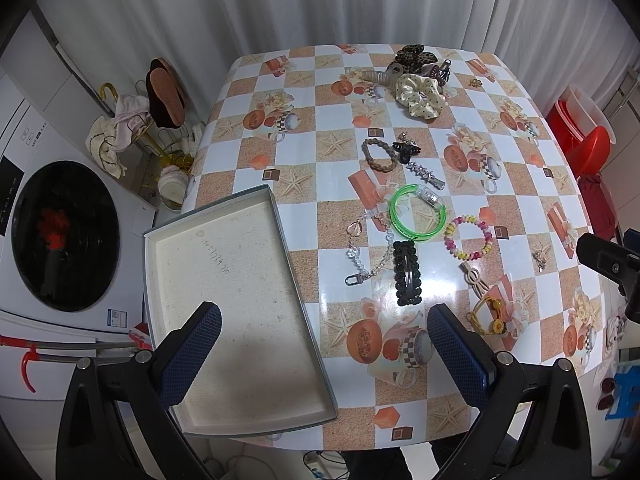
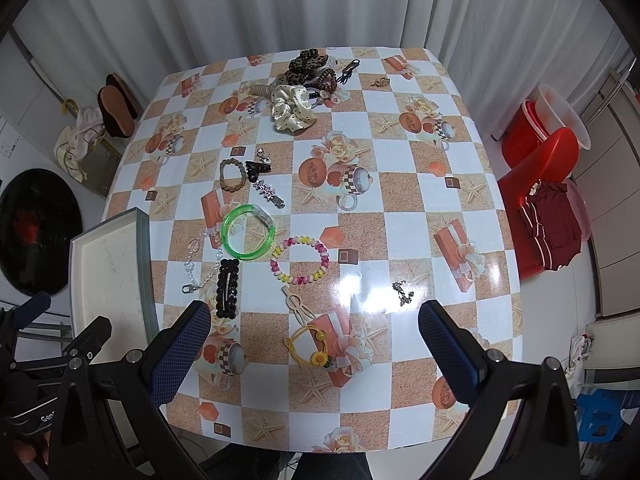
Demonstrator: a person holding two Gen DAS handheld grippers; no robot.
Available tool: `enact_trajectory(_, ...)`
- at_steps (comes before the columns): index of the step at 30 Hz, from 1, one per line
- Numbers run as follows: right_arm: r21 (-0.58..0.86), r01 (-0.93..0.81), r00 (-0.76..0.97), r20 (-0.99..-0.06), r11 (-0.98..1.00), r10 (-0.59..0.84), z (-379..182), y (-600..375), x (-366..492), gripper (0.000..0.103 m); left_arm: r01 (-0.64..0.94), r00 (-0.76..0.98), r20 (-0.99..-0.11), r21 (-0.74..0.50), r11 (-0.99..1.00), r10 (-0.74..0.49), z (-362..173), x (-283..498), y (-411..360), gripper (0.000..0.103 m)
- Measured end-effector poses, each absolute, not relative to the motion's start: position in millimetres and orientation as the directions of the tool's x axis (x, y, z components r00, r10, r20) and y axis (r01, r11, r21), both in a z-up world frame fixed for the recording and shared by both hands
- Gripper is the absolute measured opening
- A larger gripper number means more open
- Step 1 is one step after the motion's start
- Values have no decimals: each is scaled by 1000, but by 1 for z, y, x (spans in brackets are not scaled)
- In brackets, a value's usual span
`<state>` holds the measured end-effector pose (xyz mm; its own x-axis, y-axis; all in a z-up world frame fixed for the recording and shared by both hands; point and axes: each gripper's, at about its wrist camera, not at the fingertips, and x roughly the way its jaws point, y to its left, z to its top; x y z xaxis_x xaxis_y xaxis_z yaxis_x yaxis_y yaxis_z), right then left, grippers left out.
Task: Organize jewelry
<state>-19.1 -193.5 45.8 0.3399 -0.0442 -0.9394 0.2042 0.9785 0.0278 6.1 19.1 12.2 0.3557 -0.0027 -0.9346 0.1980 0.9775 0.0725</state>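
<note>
Jewelry lies loose on the counter [image 1: 400, 120], which is covered with a checkered oilcloth; no piece is in the tray yet.

Left wrist view: the left gripper [image 1: 324, 344] is spread wide and carries nothing. Its left finger hangs over the shallow grey tray [image 1: 256, 426], which fills the lower left of the frame and is bare inside. The black beaded hair clip [image 1: 407, 273] lies at centre frame, just above the gap between the fingers, with its long axis running up-frame, roughly in line with the fingers. Above it sits the green bangle [image 1: 418, 216]; to the right, the pink-and-yellow bead bracelet [image 1: 469, 240]. The clear chain [image 1: 368, 256] lies between the clip and the tray. Scrunchies [image 1: 420, 94] are heaped at the upper centre.

Right wrist view: the right gripper [image 2: 314, 340] is also spread wide and unloaded. The yellow hair tie with a sunflower [image 2: 308, 344] lies directly between its fingers, lower centre. The wooden clip [image 2: 295, 304] lies just above it. A small metal charm [image 2: 402, 292] lies apart, right of centre. The tray sits at the left edge.

Judgement: the right gripper is nearer the hair tie; the left gripper is nearer the black clip and the tray.
</note>
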Motion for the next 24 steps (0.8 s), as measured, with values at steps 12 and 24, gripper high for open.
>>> enact_trajectory(12, 29, 205, 340, -940, 978, -43, 45, -194, -19, 103, 199, 355, -935, 73, 977, -2, 12, 6, 18, 103)
enact_trajectory(24, 31, 205, 339, -940, 978, -42, 44, -194, -19, 103, 199, 354, -935, 75, 977, -1, 12, 7, 18, 103)
